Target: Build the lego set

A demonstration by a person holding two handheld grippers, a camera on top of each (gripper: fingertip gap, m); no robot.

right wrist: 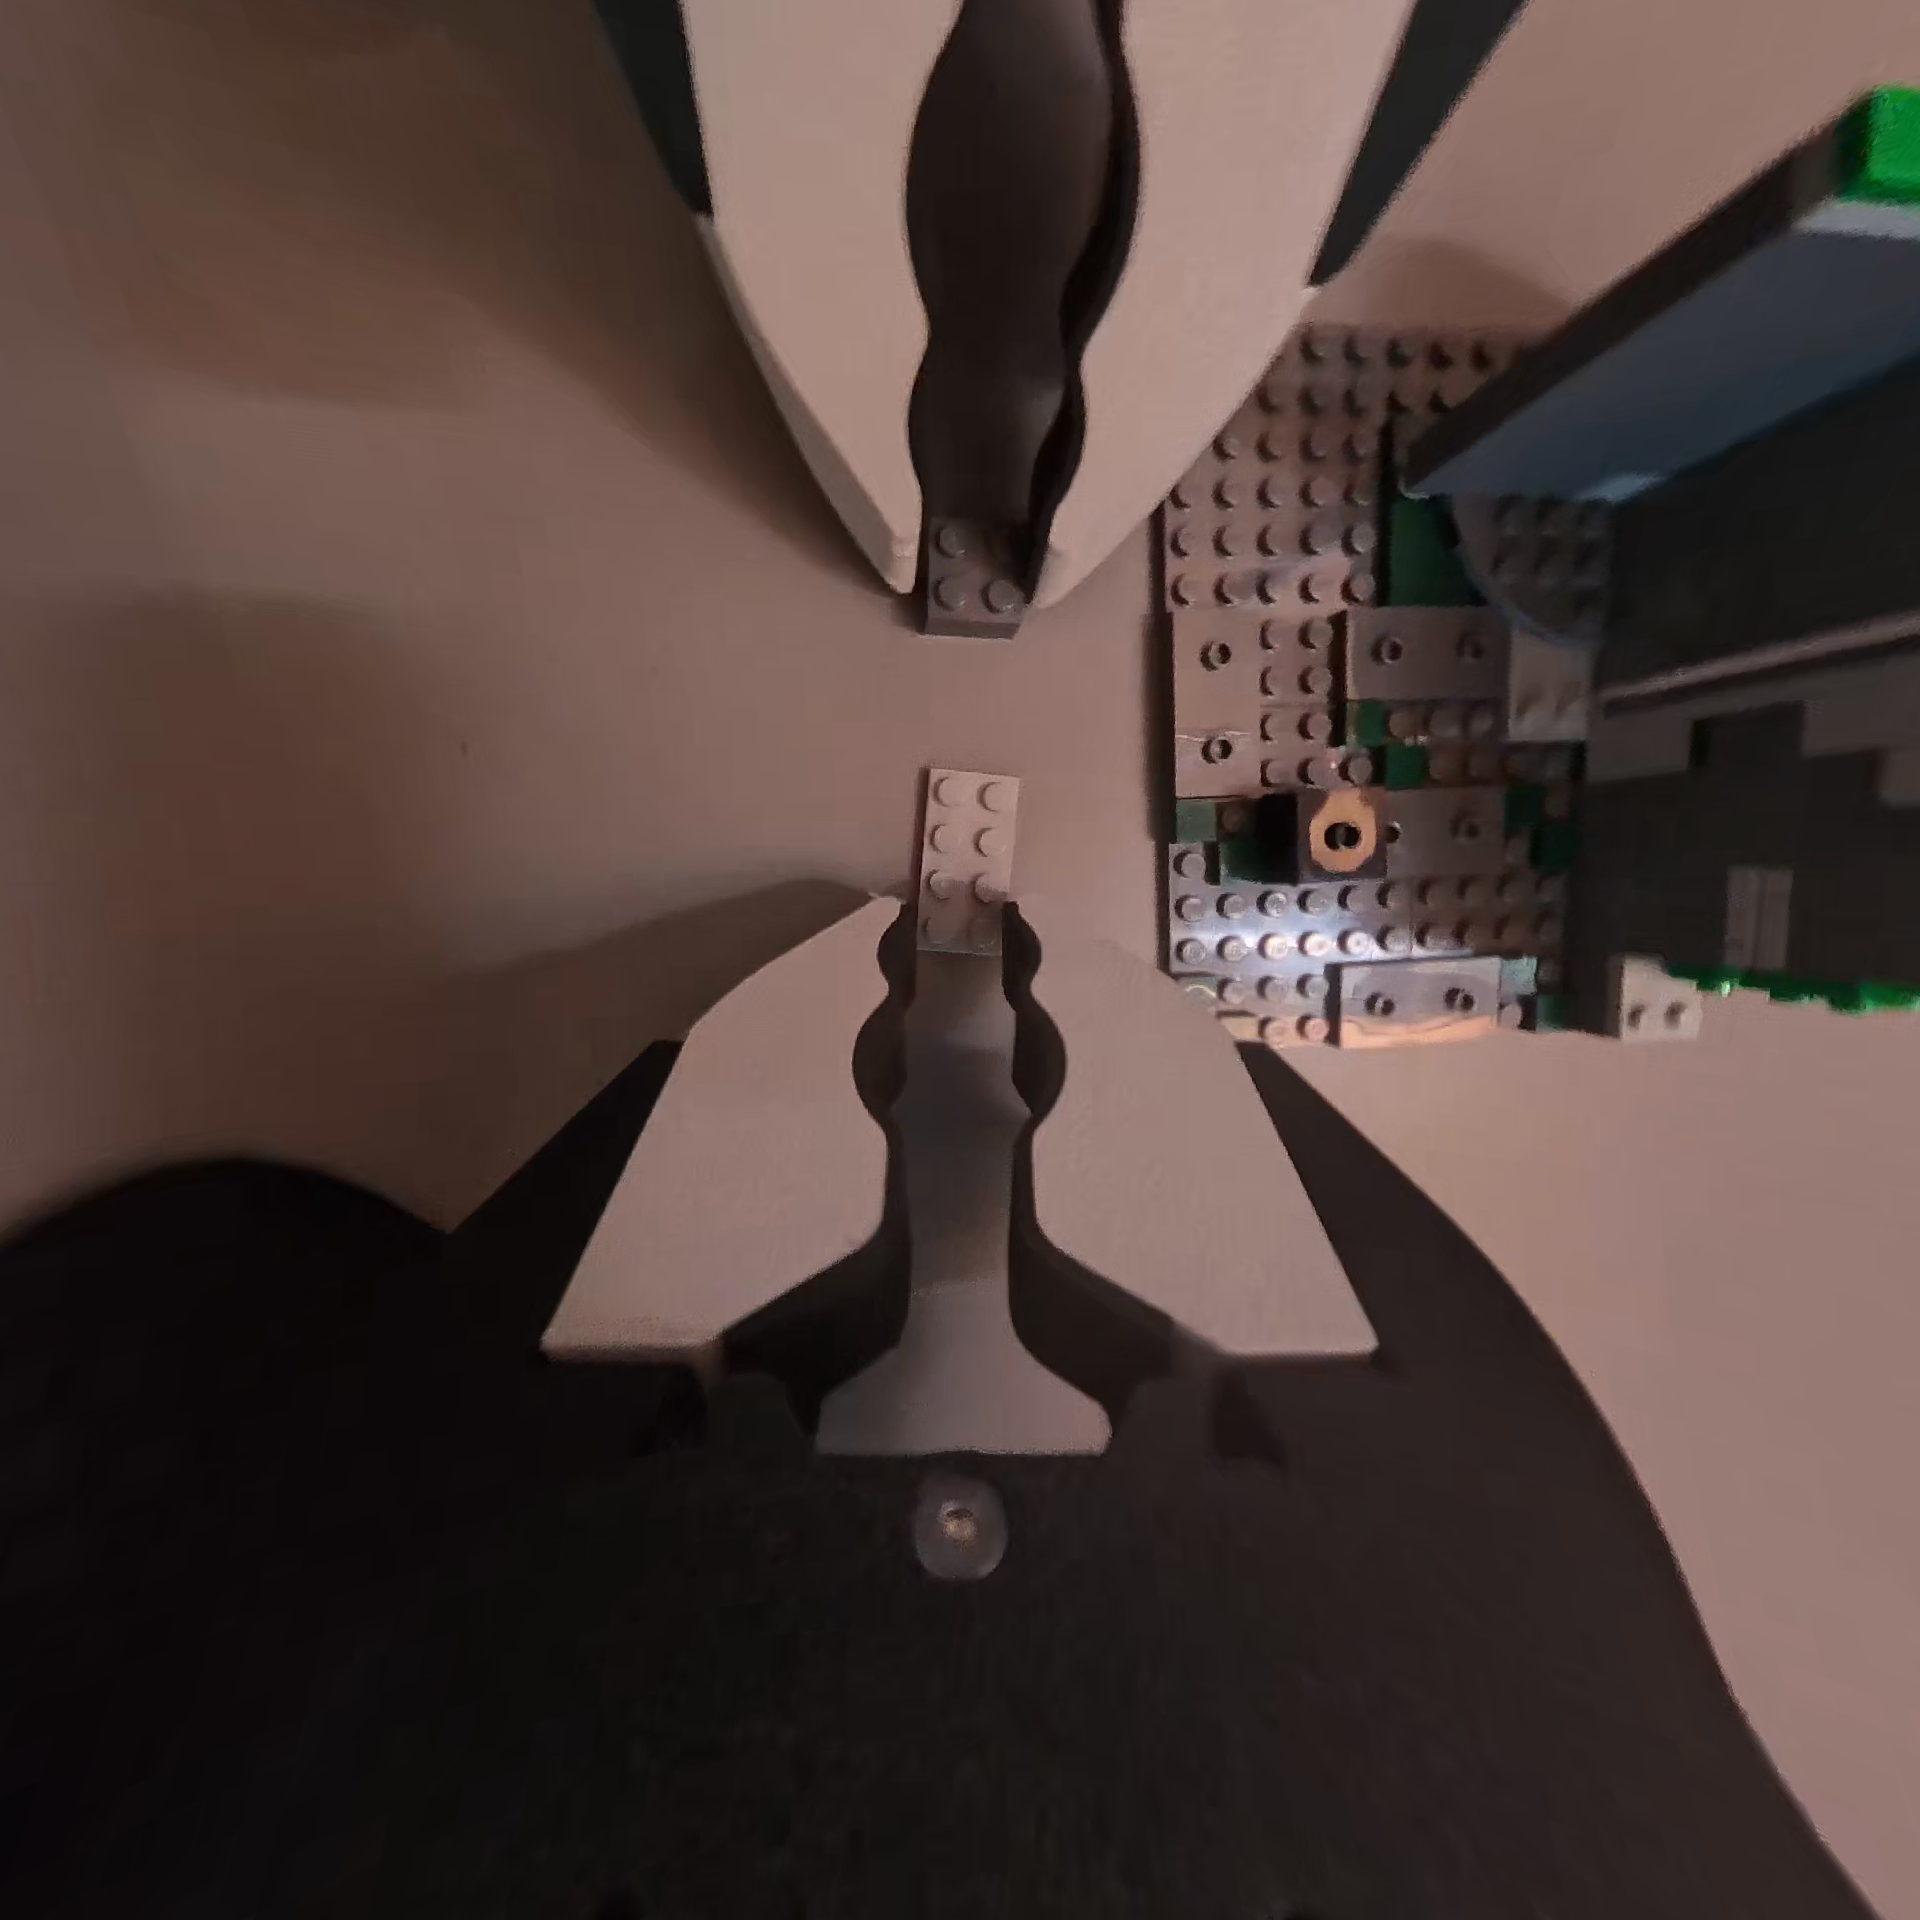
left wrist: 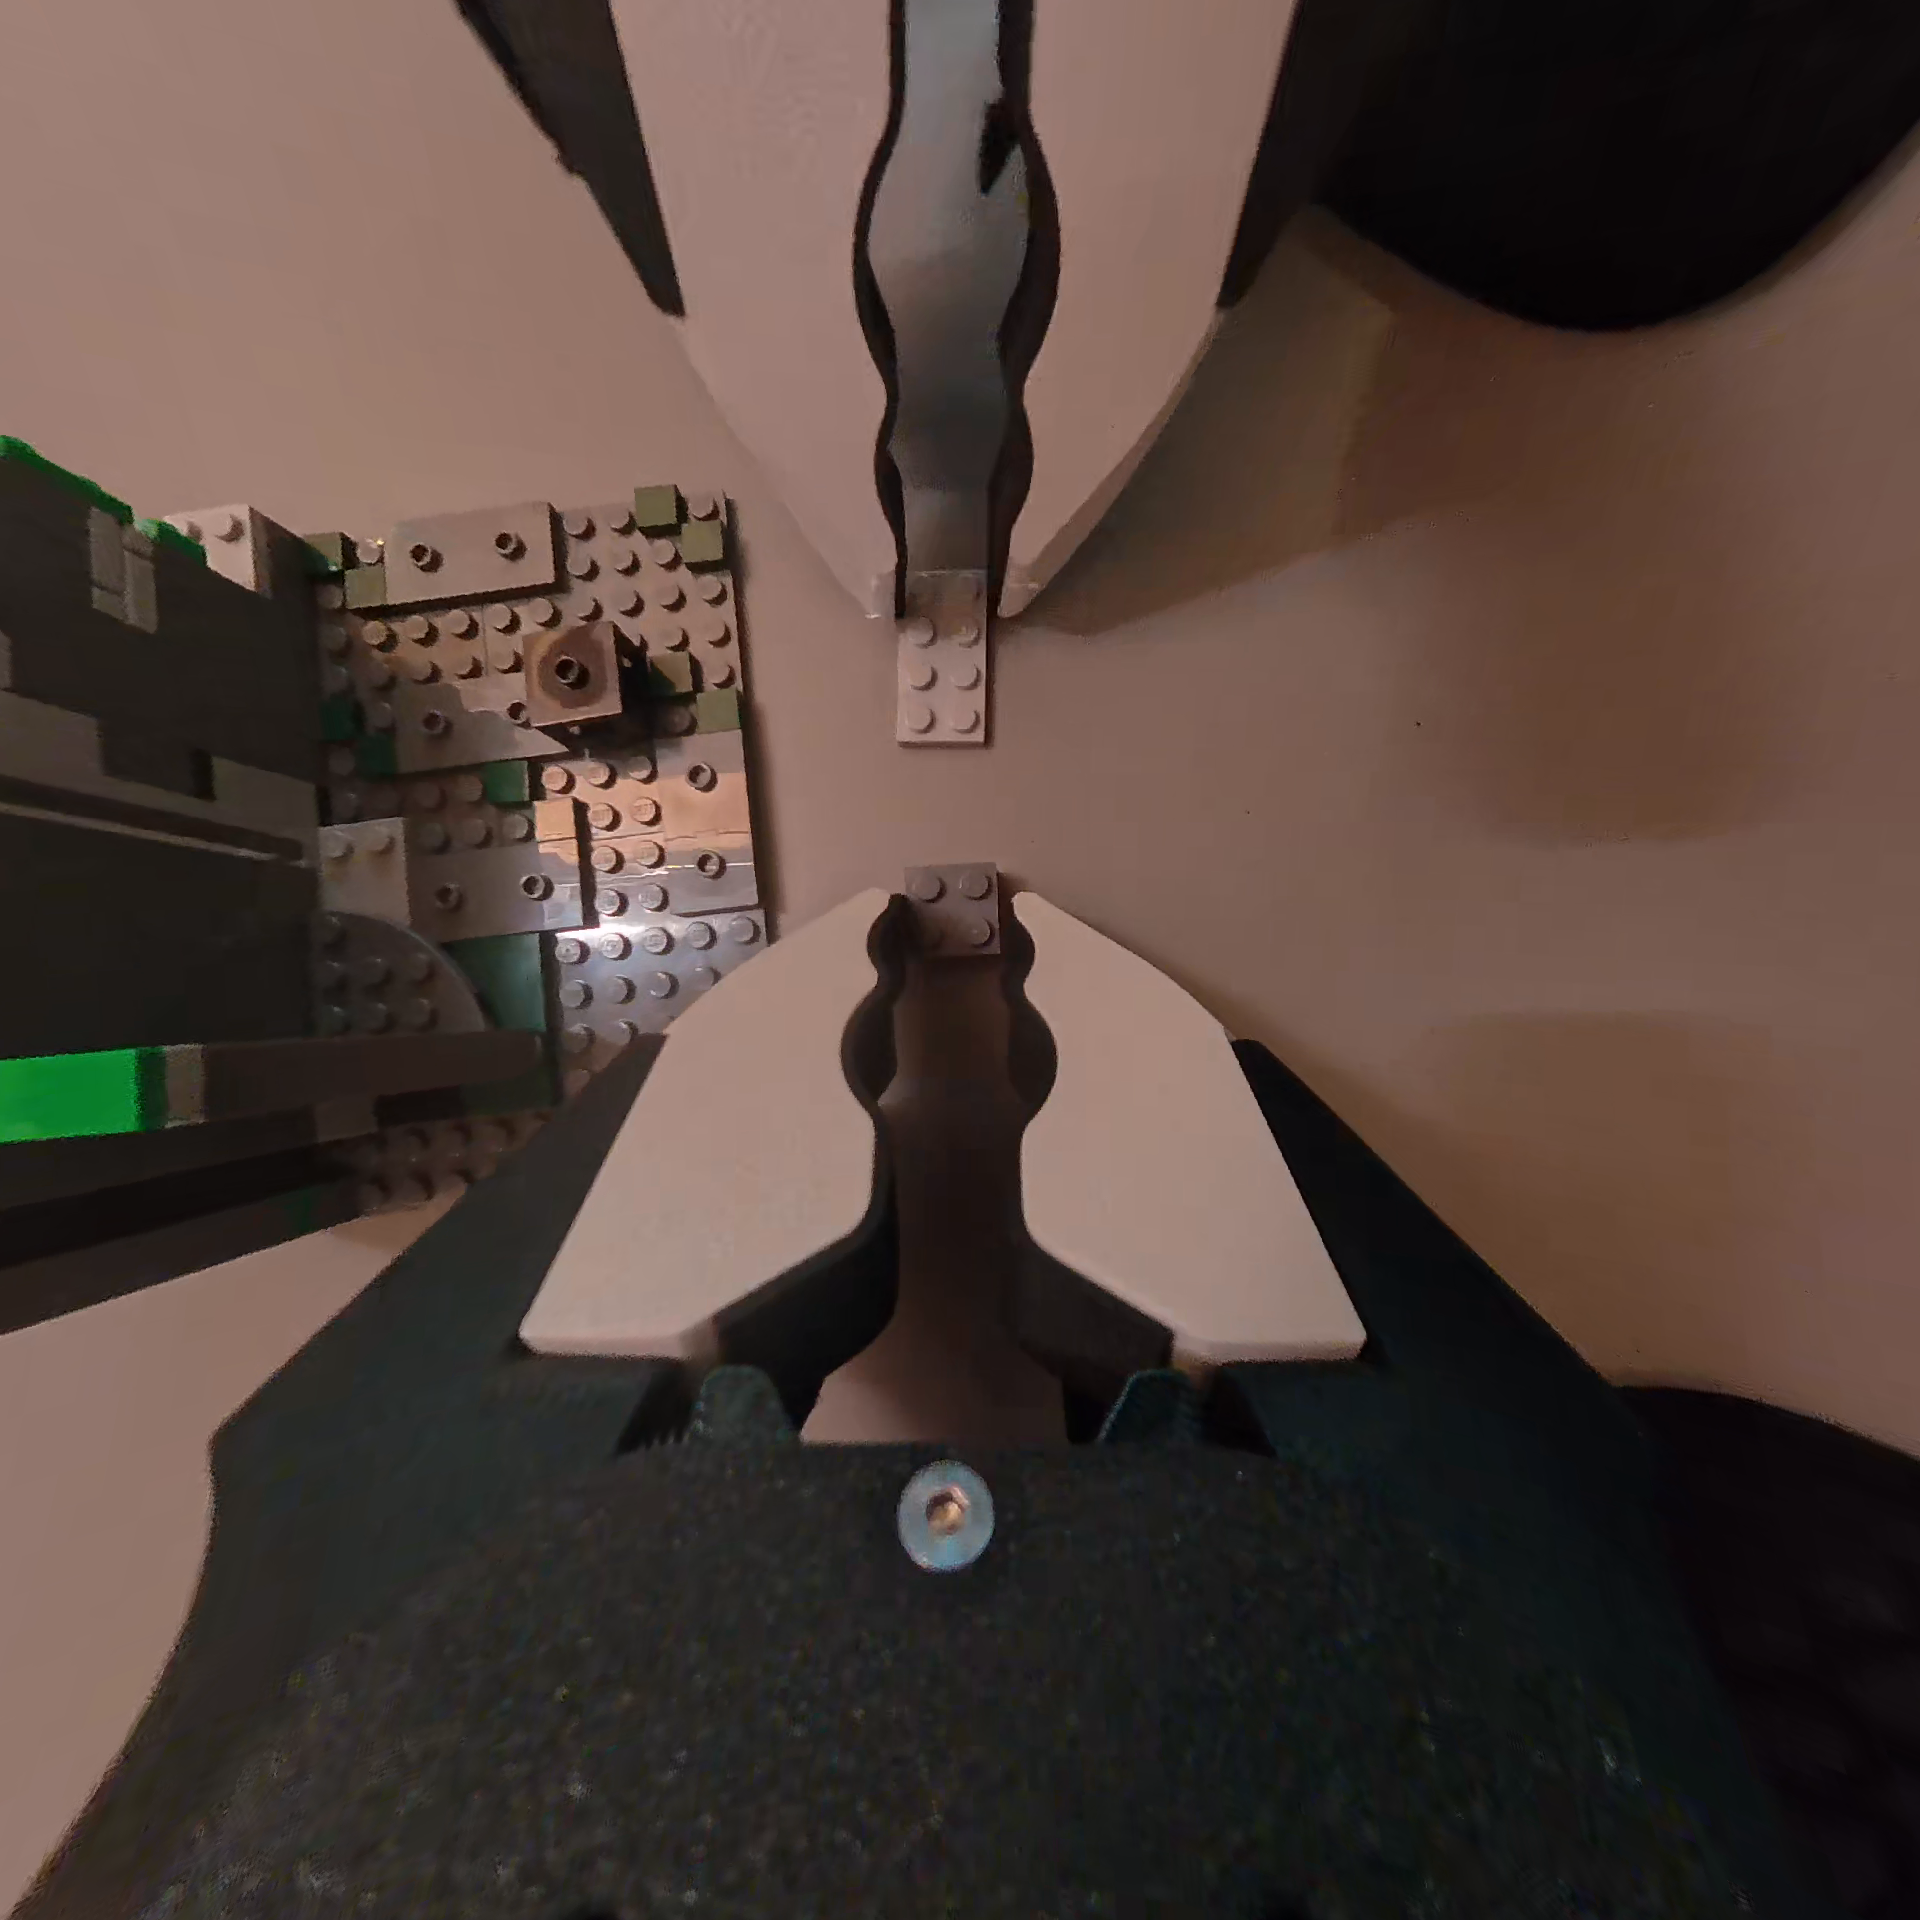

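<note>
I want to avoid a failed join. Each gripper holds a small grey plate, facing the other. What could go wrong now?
1. The left gripper pinches its dark grey plate only at the fingertips, so pressing may twist it.
2. The light grey plate sticks far out of the right gripper and may lever loose.

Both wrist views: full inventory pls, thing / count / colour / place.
light grey plate: 1, light grey, studs in two rows, one end pinched in the right gripper, above the table.
dark grey plate: 1, darker grey, short, pinched in the left gripper, facing the light one across a gap.
lego build: 1, grey studded base with green bits and taller dark walls, on the table beside both grippers.
tan block: 1, tan with a round hole, on the build.
table: 1, pale beige.
left gripper: 1, white fingers, black body.
right gripper: 1, same make.
</note>
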